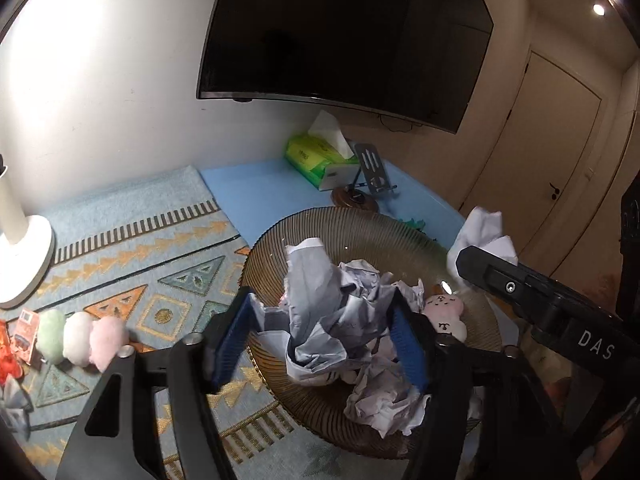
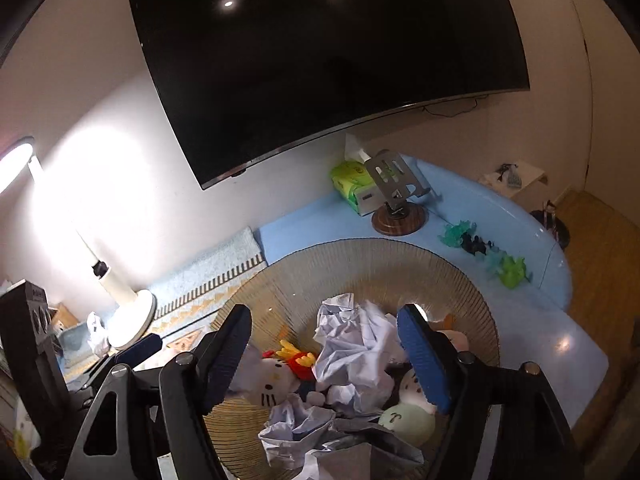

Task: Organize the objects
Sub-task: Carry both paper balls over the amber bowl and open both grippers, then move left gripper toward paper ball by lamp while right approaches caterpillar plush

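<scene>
Centrally, crumpled paper [image 1: 340,320] lay heaped in the ribbed glass bowl [image 1: 280,236] on the desk [image 1: 256,196]. Left claw [image 1: 324,340] hung released around the heap, jaws spread. Right claw [image 2: 324,360] was likewise released over the bowl. Hello Kitty plush [image 2: 272,384] sat at 9 o'clock of the paper; tissue box [image 1: 316,160] at 12.
</scene>
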Motion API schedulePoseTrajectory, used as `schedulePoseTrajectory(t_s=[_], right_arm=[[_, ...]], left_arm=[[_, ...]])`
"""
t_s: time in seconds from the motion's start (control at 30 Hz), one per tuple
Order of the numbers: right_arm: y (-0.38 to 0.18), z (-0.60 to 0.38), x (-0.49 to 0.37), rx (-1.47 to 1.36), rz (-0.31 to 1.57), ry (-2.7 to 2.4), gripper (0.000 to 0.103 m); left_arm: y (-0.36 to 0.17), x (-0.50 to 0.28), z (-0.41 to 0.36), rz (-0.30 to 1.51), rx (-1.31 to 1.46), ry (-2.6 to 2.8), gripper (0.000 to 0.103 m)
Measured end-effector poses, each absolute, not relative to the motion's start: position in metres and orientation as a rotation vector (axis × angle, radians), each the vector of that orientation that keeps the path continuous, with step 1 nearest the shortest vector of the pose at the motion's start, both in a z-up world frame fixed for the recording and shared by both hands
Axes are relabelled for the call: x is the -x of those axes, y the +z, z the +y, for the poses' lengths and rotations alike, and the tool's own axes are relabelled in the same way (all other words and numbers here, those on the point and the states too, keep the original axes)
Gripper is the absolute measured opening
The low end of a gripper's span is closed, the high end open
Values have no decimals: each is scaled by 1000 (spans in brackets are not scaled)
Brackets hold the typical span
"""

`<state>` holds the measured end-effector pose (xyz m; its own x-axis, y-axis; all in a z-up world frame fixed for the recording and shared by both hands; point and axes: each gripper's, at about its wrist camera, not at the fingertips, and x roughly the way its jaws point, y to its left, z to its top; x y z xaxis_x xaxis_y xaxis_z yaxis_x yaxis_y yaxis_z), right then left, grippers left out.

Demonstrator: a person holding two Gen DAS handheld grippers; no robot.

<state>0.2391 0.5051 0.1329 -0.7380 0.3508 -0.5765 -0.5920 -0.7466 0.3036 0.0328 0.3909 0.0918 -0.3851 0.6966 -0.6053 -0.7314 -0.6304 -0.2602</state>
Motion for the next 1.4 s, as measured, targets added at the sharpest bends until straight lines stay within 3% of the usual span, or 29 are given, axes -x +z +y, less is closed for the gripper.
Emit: schedulePoseTrajectory(t_s=[0.03,0.23,0.33,0.4,0.47,0.6,0.83,1.0,1.17,1.33,1.4], right_arm=[[135,504,-243,655,673,2451,74],[151,463,-242,614,630,2584,74],[162,420,-235,621,508,2700,75],[169,388,-230,616,386,2754,85],[174,357,-229,582,316,2802,102],[166,302,-210,581,306,2953,103],[88,228,-111,863,269,2961,103],[50,207,-85,954,222,2946,103],[44,212,-80,993,172,2920,103],[41,225,-65,1044,72,2910,103],[26,233,-56,1087,129,2856,103]], left_arm=[[91,-33,389,69,879,2101,102],[96,-40,344,67,866,2205,102],[96,-47,302,20,873,2275,102],[93,-52,269,-14,883,2332,102],[90,-60,233,-25,884,2421,102],[75,-68,158,-31,921,2628,102],[40,-75,72,126,1053,2930,102],[40,-79,33,22,1024,2973,102],[42,-64,22,-99,1022,2911,102],[51,-38,43,14,974,2843,102],[51,-28,55,134,887,2816,102]])
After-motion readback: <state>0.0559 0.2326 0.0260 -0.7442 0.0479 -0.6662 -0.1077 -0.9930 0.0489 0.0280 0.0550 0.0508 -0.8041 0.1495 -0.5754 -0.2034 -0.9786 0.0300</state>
